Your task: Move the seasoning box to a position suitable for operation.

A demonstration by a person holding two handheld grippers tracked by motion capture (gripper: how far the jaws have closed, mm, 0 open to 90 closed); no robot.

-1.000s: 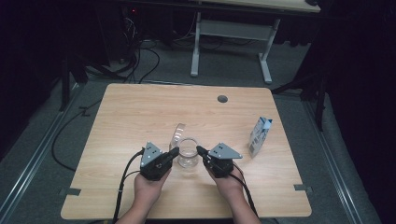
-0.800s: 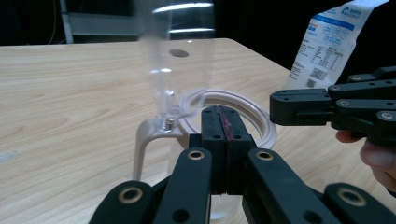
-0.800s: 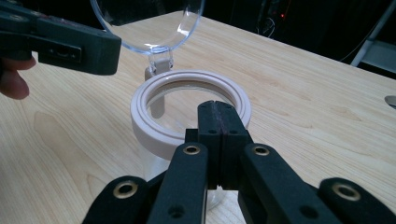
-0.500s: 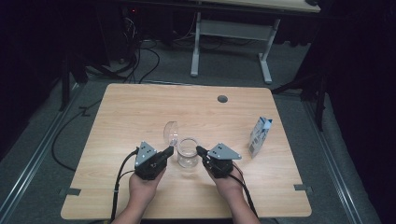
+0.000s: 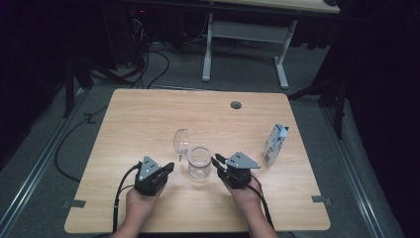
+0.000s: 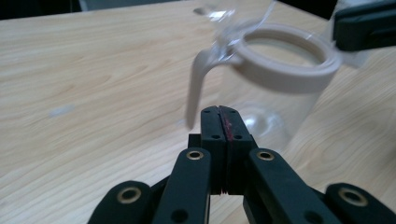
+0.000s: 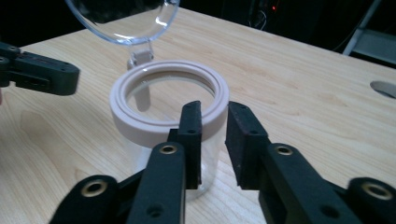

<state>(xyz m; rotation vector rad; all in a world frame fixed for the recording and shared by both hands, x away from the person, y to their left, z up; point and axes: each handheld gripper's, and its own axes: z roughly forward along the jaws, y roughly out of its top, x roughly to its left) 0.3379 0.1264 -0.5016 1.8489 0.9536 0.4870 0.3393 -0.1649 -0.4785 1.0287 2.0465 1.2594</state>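
Left tool [image 5: 167,167] pressed together on nothing, drawn off toward the near-left corner of the desk [image 5: 148,114] and now just clear of the glass jar [image 5: 199,161]. Right tool [image 5: 216,160] spread partway, jaws just opened, pads level with the jar's white collar [image 7: 169,100] on either side of its near edge but no longer pinching it. Jar standing upright near the middle of the desk, a little toward the near edge, with its hinged clear lid [image 5: 181,141] flipped back and standing open on the far-left side. White latch arm [image 6: 197,84] hanging loose beside the collar. Small blue-and-white carton [image 5: 275,144] untouched toward the right edge. Lid up, both grips off half a second on from contact: opening step likely complete, jar mouth free, probably for the carton next.
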